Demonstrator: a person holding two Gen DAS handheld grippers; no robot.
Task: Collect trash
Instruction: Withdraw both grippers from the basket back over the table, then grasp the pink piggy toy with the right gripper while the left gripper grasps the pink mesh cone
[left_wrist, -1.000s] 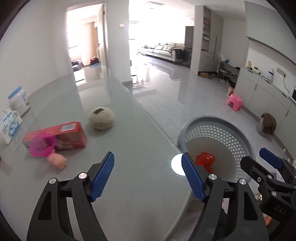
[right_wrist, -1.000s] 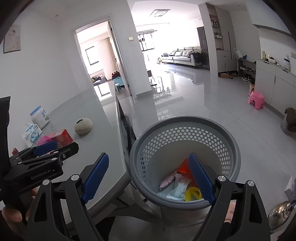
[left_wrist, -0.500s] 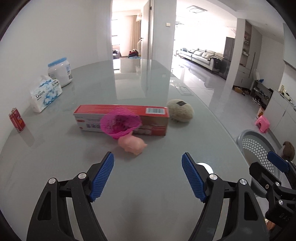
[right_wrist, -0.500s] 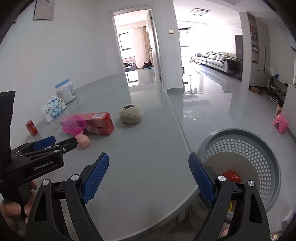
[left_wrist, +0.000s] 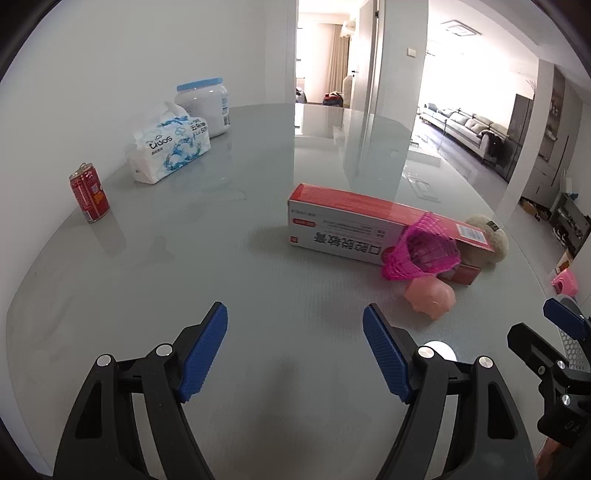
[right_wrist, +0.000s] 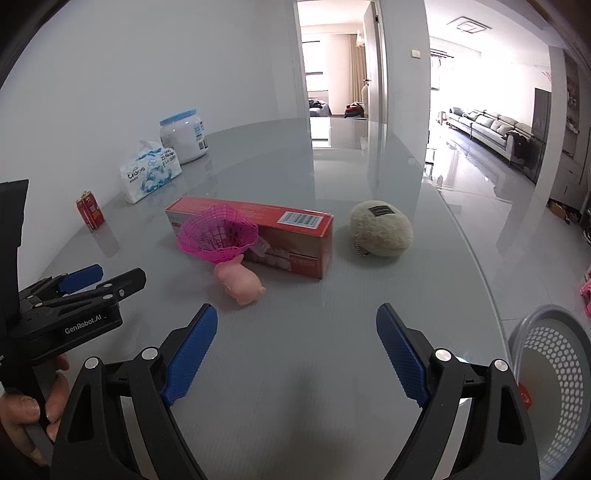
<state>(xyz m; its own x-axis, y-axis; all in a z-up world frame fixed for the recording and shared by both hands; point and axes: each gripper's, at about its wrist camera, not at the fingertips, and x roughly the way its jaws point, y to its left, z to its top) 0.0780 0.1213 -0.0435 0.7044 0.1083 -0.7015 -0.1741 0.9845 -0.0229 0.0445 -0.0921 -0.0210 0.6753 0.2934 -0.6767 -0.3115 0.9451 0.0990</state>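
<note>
On the grey glass table (left_wrist: 229, 280) a red box (left_wrist: 369, 229) lies with a pink mesh cup (left_wrist: 424, 254) leaning on it. A pink pig toy (left_wrist: 430, 293) sits just in front, and a beige fuzzy ball (left_wrist: 487, 240) sits past the box's end. A red can (left_wrist: 89, 197) stands far left. My left gripper (left_wrist: 295, 354) hangs open and empty over bare table short of the box. In the right wrist view my right gripper (right_wrist: 297, 354) is also open and empty, near the pig toy (right_wrist: 242, 282) and the red box (right_wrist: 266, 225).
A tissue pack (left_wrist: 170, 147) and a white jar with a blue lid (left_wrist: 203, 107) stand by the wall. The grey perforated waste basket (right_wrist: 554, 387) sits on the floor off the table's right edge, with trash inside. A hand holds the left gripper (right_wrist: 110, 278).
Both grippers swung left, away from the waste basket and over the tabletop. The box, pig toy and ball now lie ahead, and the can and tissue pack came into view. Jaws stayed open.
</note>
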